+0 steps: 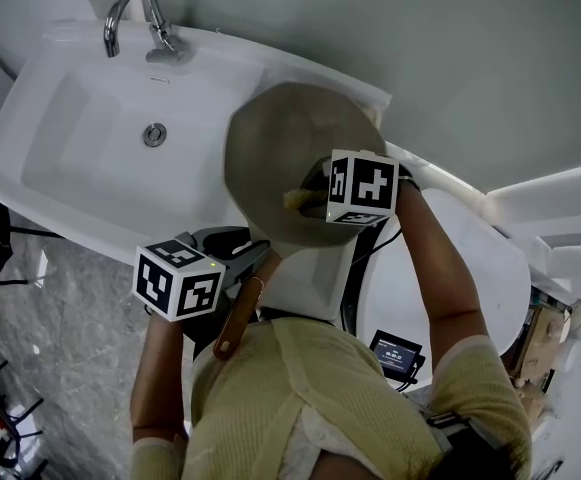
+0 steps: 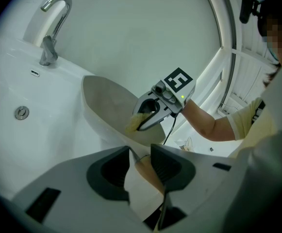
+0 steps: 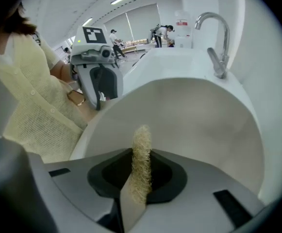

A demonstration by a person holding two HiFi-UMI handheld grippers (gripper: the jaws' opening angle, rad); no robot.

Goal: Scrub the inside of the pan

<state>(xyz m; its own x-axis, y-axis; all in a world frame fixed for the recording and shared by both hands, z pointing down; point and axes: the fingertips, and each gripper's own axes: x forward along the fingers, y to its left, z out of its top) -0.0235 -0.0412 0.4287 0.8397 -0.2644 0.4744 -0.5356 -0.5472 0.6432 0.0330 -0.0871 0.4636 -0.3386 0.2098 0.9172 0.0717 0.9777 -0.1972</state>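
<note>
Pinching a scrubber [image 3: 141, 140] inside the pan [image 1: 280, 148] are right gripper [image 3: 141, 154] jaws; left gripper [image 2: 140, 154] jaws clamp its handle [image 1: 238, 318].

**Surface Findings**

Between the matt plastic fingers [image 3: 172, 174] of the right gripper [image 3: 141, 176] we find a coarse, fibrous scrub pad [image 3: 141, 147]. Beyond them, the pan [image 3: 194, 120] interior is smooth and matt. Between the fingers of the left gripper [image 2: 141, 161], the handle [image 2: 149, 174] looks like smooth wood. The sink [image 1: 80, 158] is glossy and the tap [image 1: 130, 13] is polished metal.
</note>
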